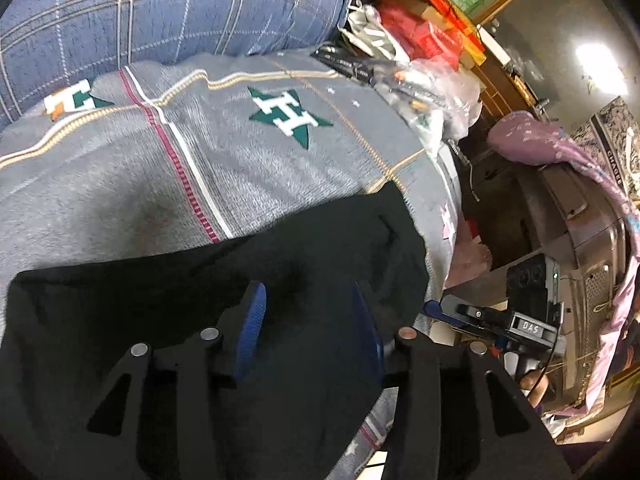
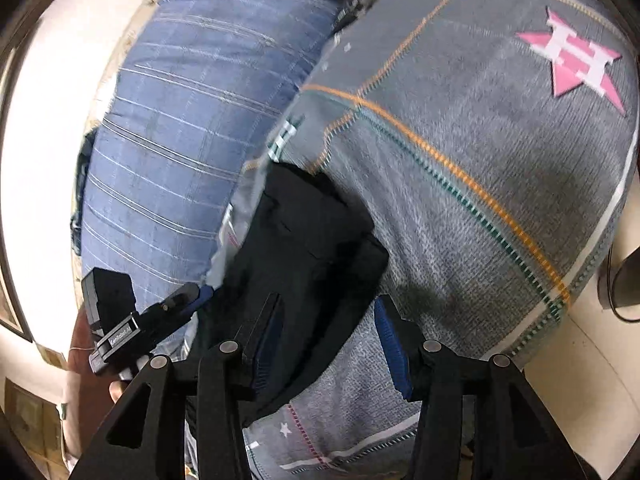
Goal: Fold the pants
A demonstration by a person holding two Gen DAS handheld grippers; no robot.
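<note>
The black pants (image 1: 240,272) lie folded flat on a grey blanket (image 1: 180,152) with star patterns on the bed. My left gripper (image 1: 310,304) is open just above the pants, blue pads apart, holding nothing. In the right wrist view the pants (image 2: 312,232) show as a folded dark bundle beside the blue pillow. My right gripper (image 2: 328,328) is open over the bundle's near end; its left pad is over the cloth, its right pad over the blanket. The other gripper shows at the edge of each view: the right gripper (image 1: 492,320) and the left gripper (image 2: 132,320).
A blue plaid pillow (image 1: 160,12) lies at the head of the bed; it also shows in the right wrist view (image 2: 180,140). Red boxes and plastic bags (image 1: 420,40) are piled beside the bed. A purple cloth (image 1: 560,152) drapes furniture to the right. A white wall (image 2: 36,160) stands at left.
</note>
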